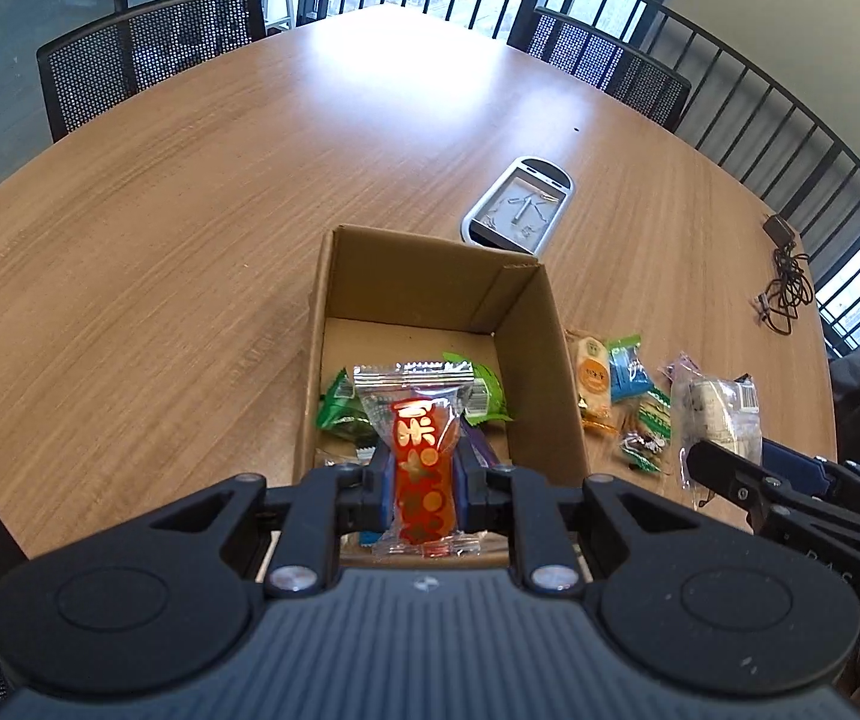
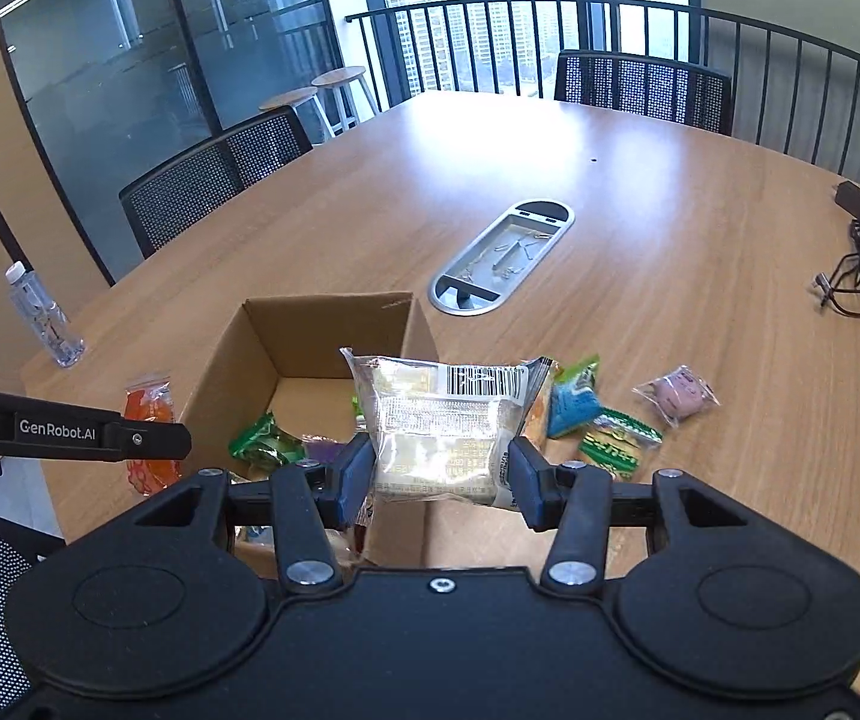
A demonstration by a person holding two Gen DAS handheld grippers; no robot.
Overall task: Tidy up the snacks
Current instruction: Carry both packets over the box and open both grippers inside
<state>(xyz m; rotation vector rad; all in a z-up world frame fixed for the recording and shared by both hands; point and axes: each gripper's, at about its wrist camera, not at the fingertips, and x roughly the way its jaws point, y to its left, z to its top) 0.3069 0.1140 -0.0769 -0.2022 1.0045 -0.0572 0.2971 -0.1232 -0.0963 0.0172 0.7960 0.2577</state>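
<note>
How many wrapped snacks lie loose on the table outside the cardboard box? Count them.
4, right of the cardboard box: orange packet, blue packet, green packet, pink packet farthest. Others may be hidden.

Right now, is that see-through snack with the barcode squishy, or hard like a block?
Probably squishy. The clear snack pack shows crinkly film with loose, bent corners around a pale, soft-looking filling. The right gripper holds it up by its sides and it hardly sags, so it seems light. The shiny wrapper might be slippery.

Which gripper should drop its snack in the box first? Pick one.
Left. The left gripper holds the red packet right over the open box, while the right gripper's clear packet hangs nearer the box's side wall.
</note>
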